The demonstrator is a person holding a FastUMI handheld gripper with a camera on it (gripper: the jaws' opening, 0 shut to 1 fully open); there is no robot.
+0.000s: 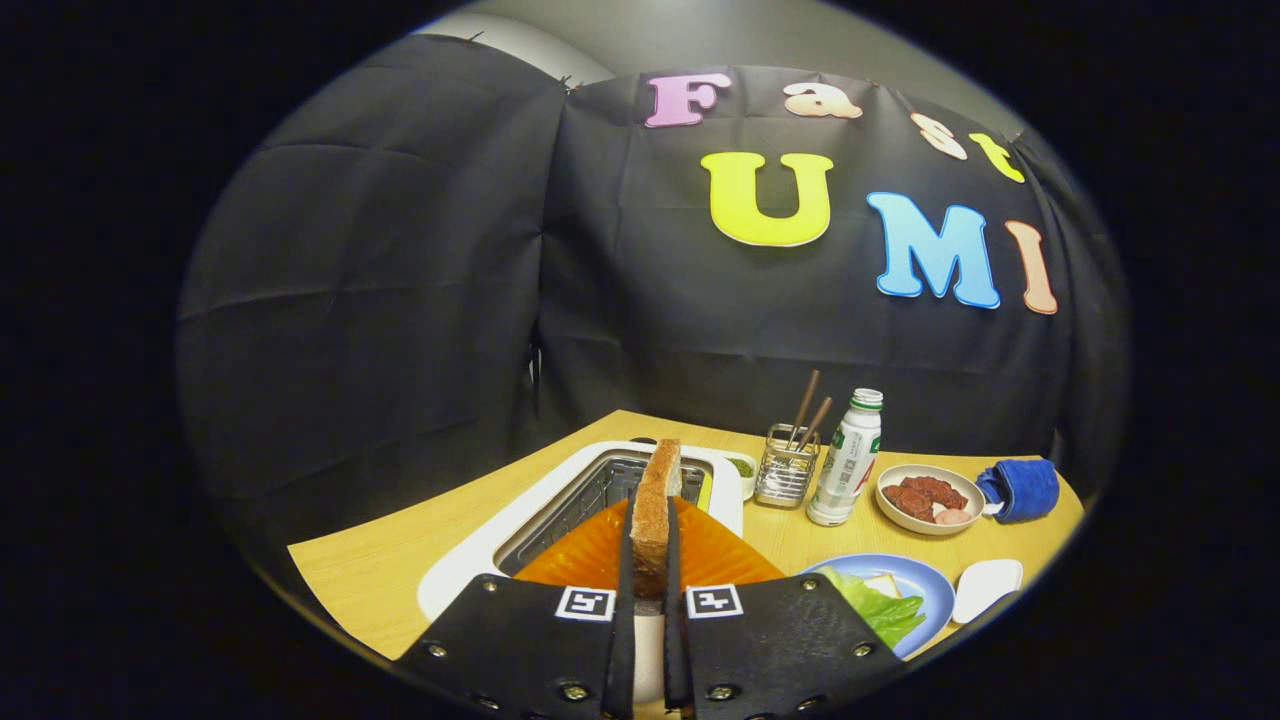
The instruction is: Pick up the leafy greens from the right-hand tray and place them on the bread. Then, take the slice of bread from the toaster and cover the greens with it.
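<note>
Gripper view: the gripper (650,560) has its two fingers drawn close together and clamped on a slice of bread (656,505), one finger pressing each flat face. The slice stands upright on edge between them, its crust edge facing the camera and its upper part rising clear above the fingertips. Directly beneath and just ahead of the fingers lies the white toaster (480,560), its open metal slot (590,490) running away from the gripper to the left of the slice. The slice looks lifted above the slot, though how far clear it is cannot be told.

To the right of the fingers, close by, sits a blue plate (935,590) carrying the greens (880,608), with a pale corner of the other bread (884,584) peeking out just behind the leaves. A small white dish (986,588) lies just right of the plate.

Beyond the fingers and to the right stand a wire holder (786,478) with chopsticks (808,405) leaning in it, and a bottle (846,468) touching or nearly touching its right side. Farther right are a bowl (930,498) of reddish food and a blue cloth (1022,488). A small dish of something green (741,467) peeks from behind the toaster. Everything rests on a wooden table (370,570). Nothing stands between the slice and the plate.
</note>
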